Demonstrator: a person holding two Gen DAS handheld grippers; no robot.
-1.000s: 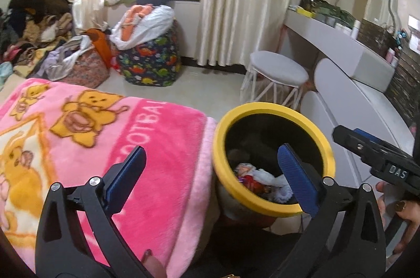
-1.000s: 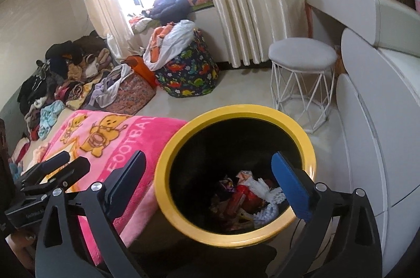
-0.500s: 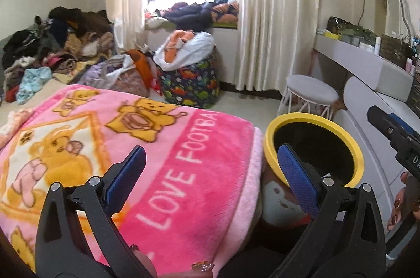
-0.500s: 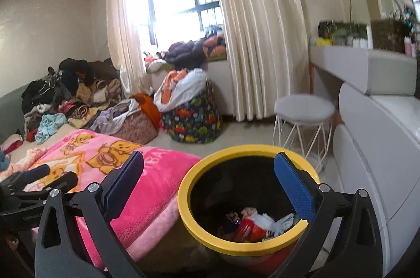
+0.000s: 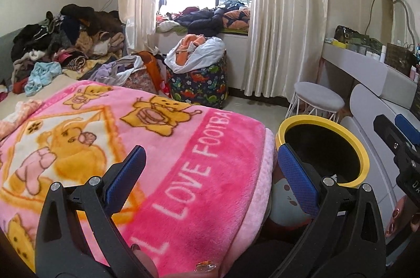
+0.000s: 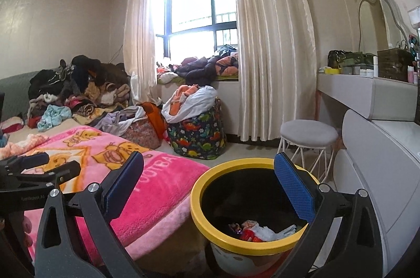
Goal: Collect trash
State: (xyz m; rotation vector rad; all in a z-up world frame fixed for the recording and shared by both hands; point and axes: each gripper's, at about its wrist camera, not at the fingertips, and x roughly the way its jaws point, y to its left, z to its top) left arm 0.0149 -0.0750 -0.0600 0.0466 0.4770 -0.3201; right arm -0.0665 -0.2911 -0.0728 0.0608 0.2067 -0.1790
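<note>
A yellow-rimmed waste bin (image 6: pixel 207 222) stands beside the bed, with crumpled white and red trash (image 6: pixel 260 229) at its bottom. My right gripper (image 6: pixel 208 186) hangs open just above and in front of the bin, nothing between its blue pads. In the left wrist view the same bin (image 5: pixel 361 159) sits at the right, its inside dark. My left gripper (image 5: pixel 210 176) is open over the pink blanket (image 5: pixel 162 159), holding nothing. The other gripper's black body (image 5: pixel 399 146) shows at the right edge.
The pink cartoon blanket (image 6: pixel 147 188) covers the bed's near corner. Heaped clothes (image 6: pixel 78 94) lie on the far side of the bed. A dinosaur-print laundry bag (image 6: pixel 199 136), a round stool (image 6: pixel 308 137) and a white dresser (image 6: pixel 380 173) surround the bin.
Both grippers have lifted and tilted up, so the window and room fill the views. The bin has dropped lower in both views. Jaws stayed wide apart and hold nothing.
</note>
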